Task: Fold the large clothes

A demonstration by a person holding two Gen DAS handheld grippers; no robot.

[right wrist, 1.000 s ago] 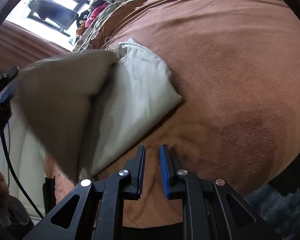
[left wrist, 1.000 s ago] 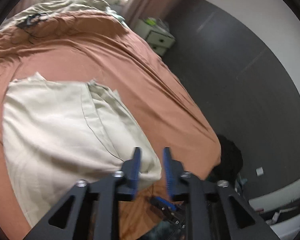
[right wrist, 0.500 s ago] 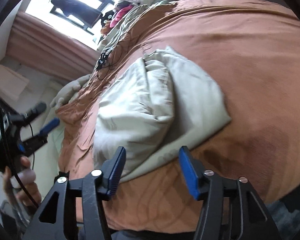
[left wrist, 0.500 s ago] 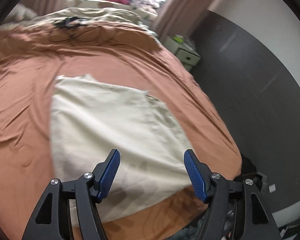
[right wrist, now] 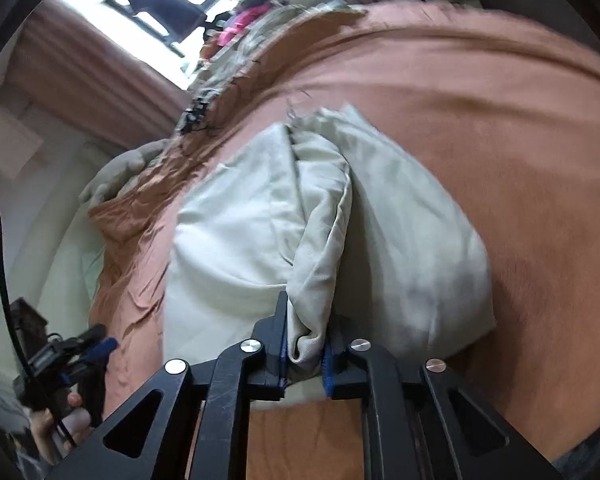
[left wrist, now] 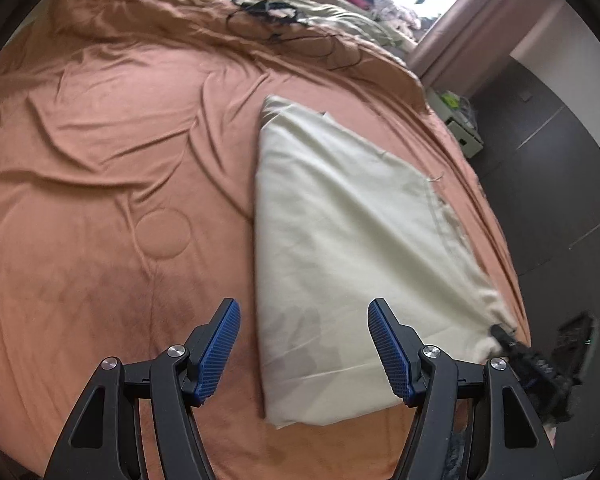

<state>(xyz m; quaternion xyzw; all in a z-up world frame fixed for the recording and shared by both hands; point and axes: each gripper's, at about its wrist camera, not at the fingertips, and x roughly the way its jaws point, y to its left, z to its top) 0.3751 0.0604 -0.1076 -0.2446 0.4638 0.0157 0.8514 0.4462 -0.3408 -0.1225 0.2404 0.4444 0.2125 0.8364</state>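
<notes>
One cloth (left wrist: 352, 240), pale beige and folded, lies on one brown bedspread (left wrist: 112, 168). Two grippers work here, each with two blue pads.

In the left wrist view the cloth is a long flat shape running from the near bed edge away toward the head of the bed, narrowing to a corner at its far end. Its straight folded edge faces the open bedspread, and its looser hemmed edge faces the side of the bed by the dark floor.

The left gripper (left wrist: 302, 344) hovers over the cloth's near end with its jaws wide apart, nothing pressed between the pads.

The right gripper (right wrist: 305, 354) is closing, and its pads already pinch a bunched fold of the cloth (right wrist: 320, 248) at the near corner, lifting it into a ridge.

One hand (right wrist: 56, 420) shows at the left edge of the right wrist view, holding the other gripper.
</notes>
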